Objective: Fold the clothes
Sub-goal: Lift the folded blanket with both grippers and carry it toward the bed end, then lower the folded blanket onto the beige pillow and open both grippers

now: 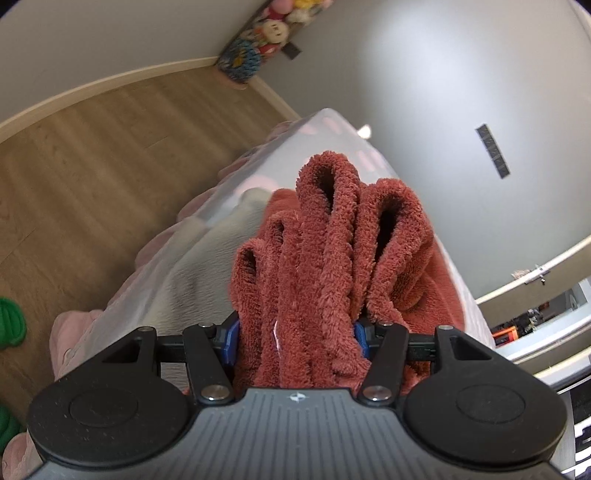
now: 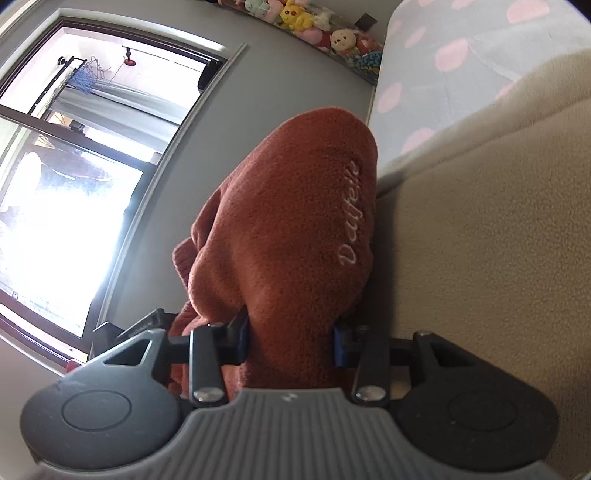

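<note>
A rust-red fleece garment (image 1: 332, 251) bunches in thick folds between the blue pads of my left gripper (image 1: 295, 336), which is shut on it. In the right wrist view the same red garment (image 2: 288, 229), with pale embroidered lettering along one side, bulges out of my right gripper (image 2: 291, 343), also shut on it. The cloth hides the fingertips of both grippers. Beneath the garment lies a beige fleece item (image 2: 480, 258) on the bed's grey sheet with pink dots (image 2: 443, 55). That beige cloth (image 1: 207, 258) also shows in the left wrist view.
Wooden floor (image 1: 92, 166) lies to the left of the bed (image 1: 325, 125). Plush toys (image 2: 332, 33) line the base of the grey wall (image 1: 461, 110). A bright window (image 2: 66, 184) is beside the right gripper. Green objects (image 1: 11, 321) sit on the floor.
</note>
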Demonstrator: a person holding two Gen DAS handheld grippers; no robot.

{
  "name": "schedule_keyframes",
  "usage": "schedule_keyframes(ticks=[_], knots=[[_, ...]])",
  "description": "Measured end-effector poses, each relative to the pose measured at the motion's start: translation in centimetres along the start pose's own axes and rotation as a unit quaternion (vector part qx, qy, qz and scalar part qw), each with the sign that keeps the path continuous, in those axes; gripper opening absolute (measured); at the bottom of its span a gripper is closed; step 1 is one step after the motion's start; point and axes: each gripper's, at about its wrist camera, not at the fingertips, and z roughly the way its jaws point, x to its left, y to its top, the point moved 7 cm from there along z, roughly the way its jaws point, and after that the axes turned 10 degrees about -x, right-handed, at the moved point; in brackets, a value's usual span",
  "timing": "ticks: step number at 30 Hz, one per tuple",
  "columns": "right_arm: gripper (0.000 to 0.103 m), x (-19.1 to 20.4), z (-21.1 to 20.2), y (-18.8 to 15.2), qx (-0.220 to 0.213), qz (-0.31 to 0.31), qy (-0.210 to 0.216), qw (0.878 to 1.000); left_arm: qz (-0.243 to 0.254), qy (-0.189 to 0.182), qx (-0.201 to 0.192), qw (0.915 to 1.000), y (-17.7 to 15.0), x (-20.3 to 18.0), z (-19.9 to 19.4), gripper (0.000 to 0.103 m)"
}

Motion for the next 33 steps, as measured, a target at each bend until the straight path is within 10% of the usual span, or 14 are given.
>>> schedule_keyframes(ticks=[33], knots=[[0.046, 0.2, 0.3, -1.7, 0.039, -0.044, -0.009, 0.998, 0.008, 0.079, -0.022, 0.9966, 0.6, 2.5, -0.1, 0.058]])
